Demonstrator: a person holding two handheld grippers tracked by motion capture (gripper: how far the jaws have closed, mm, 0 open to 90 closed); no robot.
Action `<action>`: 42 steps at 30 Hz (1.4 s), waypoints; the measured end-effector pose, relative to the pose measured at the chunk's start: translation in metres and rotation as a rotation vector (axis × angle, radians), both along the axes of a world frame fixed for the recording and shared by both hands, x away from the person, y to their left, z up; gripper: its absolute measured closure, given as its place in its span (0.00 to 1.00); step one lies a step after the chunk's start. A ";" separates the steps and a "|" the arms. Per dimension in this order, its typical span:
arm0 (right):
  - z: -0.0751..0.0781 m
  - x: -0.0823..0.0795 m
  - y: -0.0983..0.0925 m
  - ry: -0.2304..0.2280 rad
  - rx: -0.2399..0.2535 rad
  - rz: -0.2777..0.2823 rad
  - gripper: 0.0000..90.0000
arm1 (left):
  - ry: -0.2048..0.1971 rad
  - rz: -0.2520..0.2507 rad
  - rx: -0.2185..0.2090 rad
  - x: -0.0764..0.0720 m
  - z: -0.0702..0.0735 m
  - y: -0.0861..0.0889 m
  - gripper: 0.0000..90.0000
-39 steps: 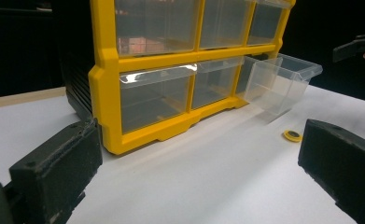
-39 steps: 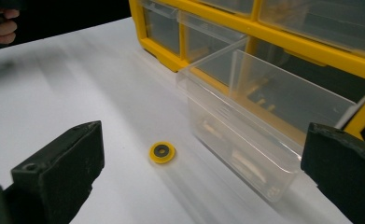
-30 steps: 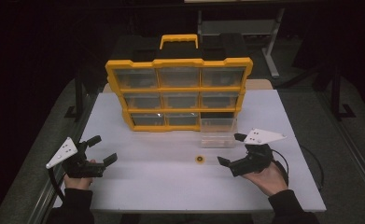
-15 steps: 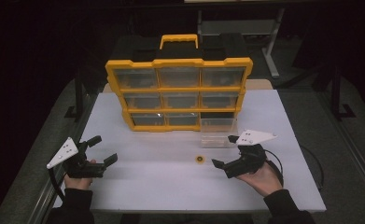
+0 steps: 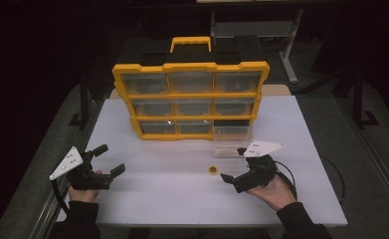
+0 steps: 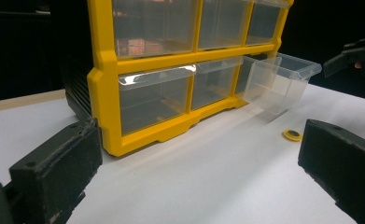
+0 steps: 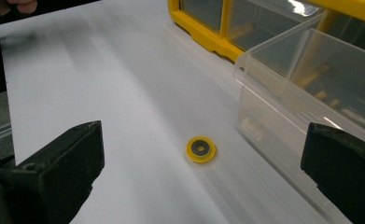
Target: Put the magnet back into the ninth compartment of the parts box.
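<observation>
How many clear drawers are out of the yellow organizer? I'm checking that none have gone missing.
1. A single clear drawer stands on the white table in front of the organizer's empty bottom-right slot, beside the small yellow ring. The other eight sit in their slots.

One yellow organizer, one clear drawer pulled out, one yellow washer, two grippers, left and right
</observation>
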State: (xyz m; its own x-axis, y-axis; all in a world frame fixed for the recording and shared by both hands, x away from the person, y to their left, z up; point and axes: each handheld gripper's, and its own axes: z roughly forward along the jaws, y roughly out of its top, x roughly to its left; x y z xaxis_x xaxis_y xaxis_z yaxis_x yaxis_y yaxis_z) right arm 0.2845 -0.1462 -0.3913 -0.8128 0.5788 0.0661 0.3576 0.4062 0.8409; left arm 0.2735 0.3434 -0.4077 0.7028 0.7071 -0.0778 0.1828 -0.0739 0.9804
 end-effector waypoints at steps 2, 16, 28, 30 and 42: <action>-0.002 0.001 0.003 0.007 -0.009 0.001 0.00 | 0.000 -0.001 0.000 0.000 0.000 0.000 0.00; -0.012 0.003 0.016 0.039 -0.064 0.022 0.04 | 0.001 -0.003 0.000 0.000 0.000 -0.001 0.00; -0.021 0.008 0.026 0.077 -0.087 0.027 0.07 | -0.001 -0.006 -0.002 0.000 0.000 0.000 0.00; -0.022 0.009 0.027 0.082 -0.092 0.027 0.07 | 0.001 -0.007 -0.004 0.000 0.000 0.000 0.00; -0.031 0.015 0.036 0.136 -0.114 0.008 0.14 | 0.002 -0.024 -0.007 0.001 -0.001 -0.002 0.00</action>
